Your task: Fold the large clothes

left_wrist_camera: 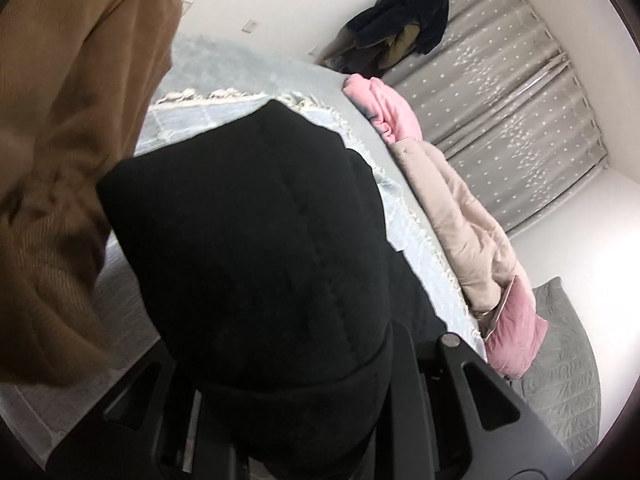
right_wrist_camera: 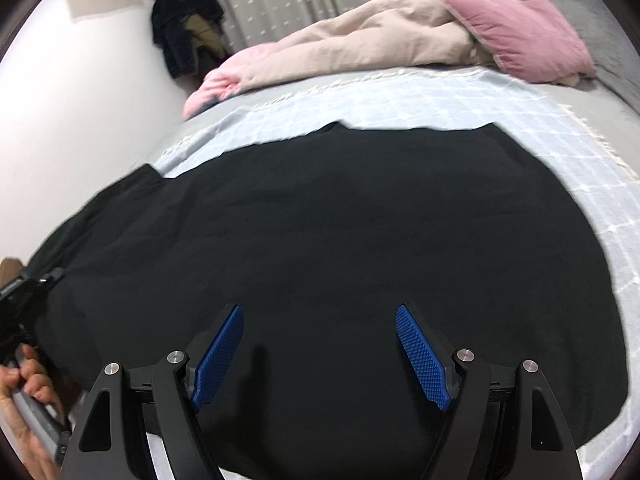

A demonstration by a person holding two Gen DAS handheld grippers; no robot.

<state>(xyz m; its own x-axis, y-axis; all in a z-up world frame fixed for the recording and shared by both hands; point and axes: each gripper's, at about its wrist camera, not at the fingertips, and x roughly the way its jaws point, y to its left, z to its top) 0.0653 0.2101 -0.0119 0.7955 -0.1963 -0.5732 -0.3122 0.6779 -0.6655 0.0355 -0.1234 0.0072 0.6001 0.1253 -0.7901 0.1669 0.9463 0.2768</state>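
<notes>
Black garment (right_wrist_camera: 320, 248) is lying spread over the pale blue fringed blanket (right_wrist_camera: 460, 100), filling the right wrist view from 9 to 3 o'clock. At 6 o'clock, the right gripper (right_wrist_camera: 320, 356) is hovering agape above it. Left gripper (left_wrist_camera: 288, 420) is pinching a draped fold.

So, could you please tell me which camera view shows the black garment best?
The right wrist view: the black garment lies spread across the light blue blanket, its outline clear. The left wrist view shows only a bunched, lifted part filling the frame.
</notes>
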